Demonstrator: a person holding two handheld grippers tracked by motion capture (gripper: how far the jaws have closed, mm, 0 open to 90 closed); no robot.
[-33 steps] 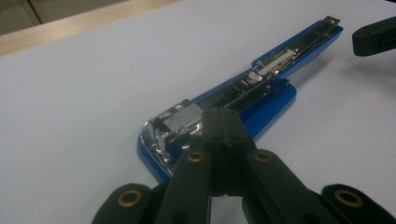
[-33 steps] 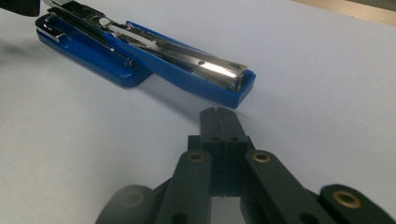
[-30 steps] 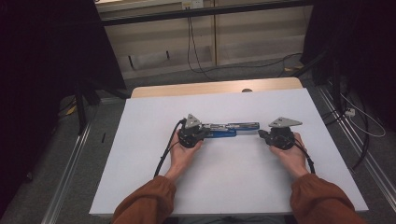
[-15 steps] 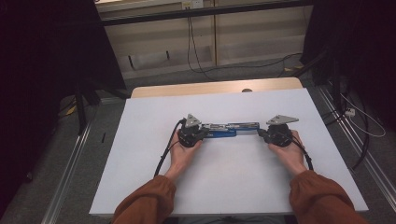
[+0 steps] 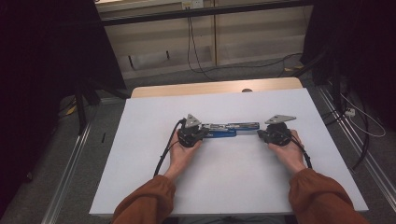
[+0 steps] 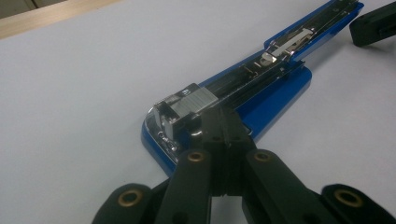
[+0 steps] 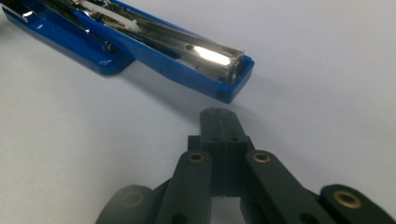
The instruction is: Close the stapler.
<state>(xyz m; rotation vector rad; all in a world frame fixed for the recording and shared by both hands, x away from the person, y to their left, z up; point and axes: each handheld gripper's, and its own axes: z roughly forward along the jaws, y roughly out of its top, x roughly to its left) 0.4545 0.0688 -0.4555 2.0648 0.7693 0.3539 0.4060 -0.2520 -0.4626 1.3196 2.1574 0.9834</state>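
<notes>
A blue stapler (image 5: 229,129), swung open flat with its metal magazine showing, lies across the middle of the white table (image 5: 233,182). My left gripper (image 5: 204,132) is shut, and its tips rest against the stapler's (image 6: 261,88) left end, by the silver staple block, with nothing between the jaws (image 6: 222,125). My right gripper (image 5: 260,134) is shut as well. It points at the stapler's (image 7: 154,46) other blue end and stops a short gap from it (image 7: 218,115). The right gripper's black tip (image 6: 373,22) shows beyond the stapler in the left gripper view.
A wooden strip (image 5: 215,87) edges the table's far side. Black cables (image 5: 201,56) trail over the floor behind it, and metal rails (image 5: 70,163) run along both sides. Dark curtains stand to the left and right.
My right gripper has edged slightly left toward the stapler's end. The left gripper and the stapler have stayed put.
</notes>
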